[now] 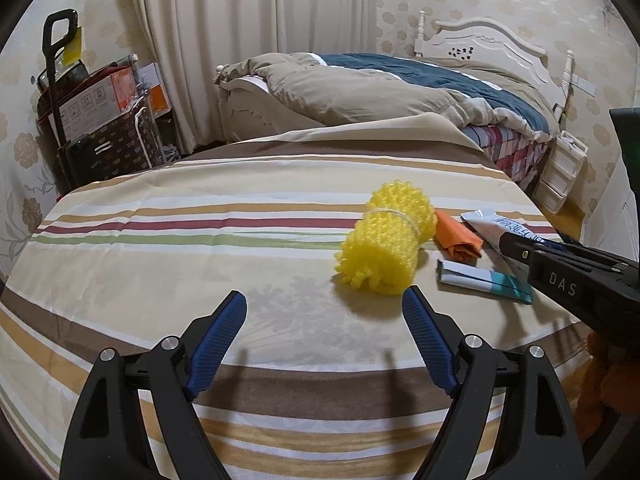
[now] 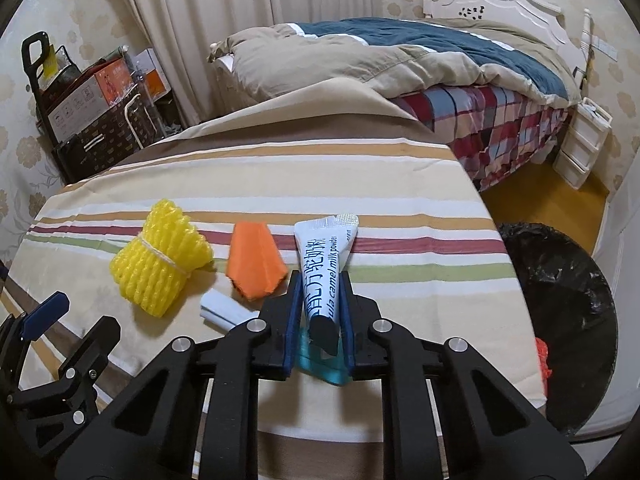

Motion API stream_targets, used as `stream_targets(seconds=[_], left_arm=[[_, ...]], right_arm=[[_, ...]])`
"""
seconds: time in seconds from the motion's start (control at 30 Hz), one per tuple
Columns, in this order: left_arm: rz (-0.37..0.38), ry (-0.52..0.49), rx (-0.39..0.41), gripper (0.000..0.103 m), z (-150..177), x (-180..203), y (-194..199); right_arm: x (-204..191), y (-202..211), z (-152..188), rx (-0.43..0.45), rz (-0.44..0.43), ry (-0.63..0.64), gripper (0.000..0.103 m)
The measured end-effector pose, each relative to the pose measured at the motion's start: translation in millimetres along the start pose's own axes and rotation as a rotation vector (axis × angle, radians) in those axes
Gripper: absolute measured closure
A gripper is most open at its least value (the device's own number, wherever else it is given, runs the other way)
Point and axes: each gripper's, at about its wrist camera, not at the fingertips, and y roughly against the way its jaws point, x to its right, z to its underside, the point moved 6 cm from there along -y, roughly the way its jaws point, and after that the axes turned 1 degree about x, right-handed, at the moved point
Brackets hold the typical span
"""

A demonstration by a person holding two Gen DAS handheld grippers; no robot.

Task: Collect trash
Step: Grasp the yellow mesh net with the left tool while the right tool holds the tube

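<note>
The sachet (image 2: 326, 264) is clamped between my right fingers (image 2: 320, 280), jutting ahead of them over the table (image 2: 420, 208). Just left lie orange paper (image 2: 256, 264) and a yellow net (image 2: 160, 256). My left fingers (image 1: 324, 300) stand open, the net just ahead.

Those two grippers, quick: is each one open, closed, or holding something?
Left gripper: open, holding nothing, near the yellow foam net roll.
Right gripper: closed on the camel milk powder sachet.
</note>
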Motion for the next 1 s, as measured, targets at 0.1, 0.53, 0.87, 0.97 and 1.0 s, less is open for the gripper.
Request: stream_targets(seconds=[0.1,0.53,0.87,0.97,1.0], left_arm=[[0.01,-0.005,0.007,0.022,-1.6,4.9,-0.5],[0.031,-0.025,0.0,0.021,-13.5,25.4,-15.5],[0.038,-0.011,-0.035,0.021,-21.5,24.7,-32.5],[0.052,-0.017,-0.046,0.031,-20.9,26.2,-34.8],[0.056,-0.021,-0.052,0.033,-20.4,27.3,-36.0]], right_arm=[[12.3,2.3,0.6,0.004,0.013,-0.018,0.086],[59.7,7.6,6.9,0.02,0.067,-0.072,0.086],[57.3,7.5,7.9,0.025,0.07,-0.052,0.086],[56.9,7.5,7.9,0.026,0.068,-0.056,0.086],[56.9,7.4,8.0,0.026,0.069,-0.054,0.086]])
